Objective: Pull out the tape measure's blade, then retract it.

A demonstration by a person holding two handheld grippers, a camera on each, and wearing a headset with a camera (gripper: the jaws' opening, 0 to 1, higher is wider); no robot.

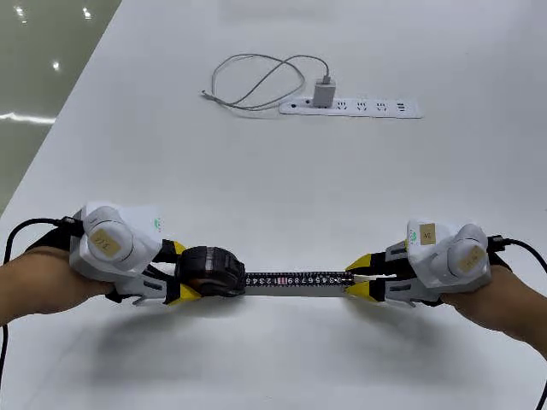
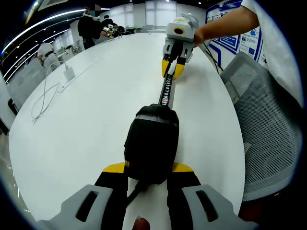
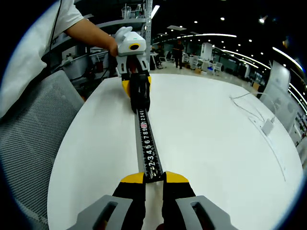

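Tape measure case (image 1: 211, 272) sits clamped in the left gripper (image 1: 181, 271), its blade (image 1: 295, 280) pinched by the facing right gripper (image 1: 355, 278).

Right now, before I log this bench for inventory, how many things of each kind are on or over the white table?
tape measure: 1
power strip: 1
charger: 1
cable: 1
hand-held gripper: 2 (left hand-held gripper, right hand-held gripper)
Total: 6
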